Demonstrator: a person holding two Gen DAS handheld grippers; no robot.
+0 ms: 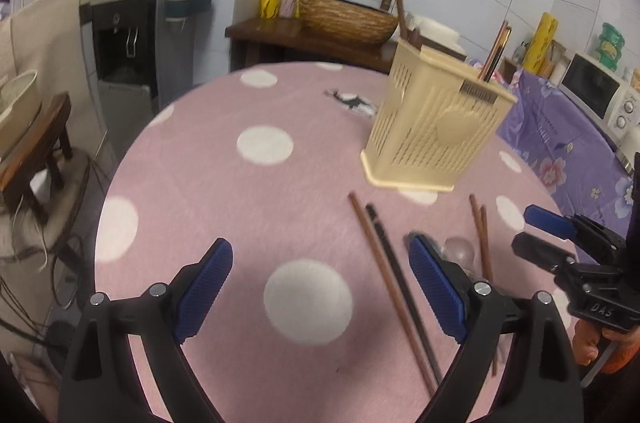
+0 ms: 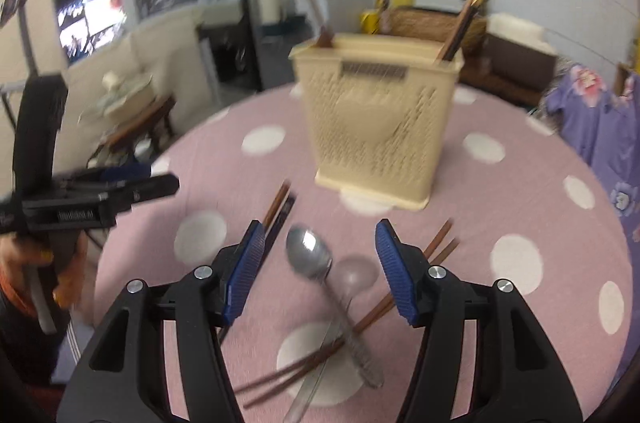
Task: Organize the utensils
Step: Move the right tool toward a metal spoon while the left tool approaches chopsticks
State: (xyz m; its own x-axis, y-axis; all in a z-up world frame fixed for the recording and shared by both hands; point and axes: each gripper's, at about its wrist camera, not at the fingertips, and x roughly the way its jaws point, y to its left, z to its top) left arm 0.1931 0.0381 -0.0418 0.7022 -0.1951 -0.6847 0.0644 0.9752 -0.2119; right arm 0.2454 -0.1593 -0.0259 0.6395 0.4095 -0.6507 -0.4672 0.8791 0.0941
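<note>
Utensils lie loose on a pink dotted tablecloth in front of a cream holder, which already has chopsticks standing in it. Left gripper: jaws wide apart, nothing between them, only cloth and a white dot. Just inside its right finger run a brown chopstick and a dark chopstick, side by side, passing under that finger. Right gripper: jaws apart, gripping nothing. Between its fingers lie a metal spoon, bowl pointing toward the holder, and a clear spoon touching it. A brown pair crosses under the spoon handles and runs out past the right finger. Holder stands beyond both sets of fingertips, well apart. A hand holds the left gripper's handle.
</note>
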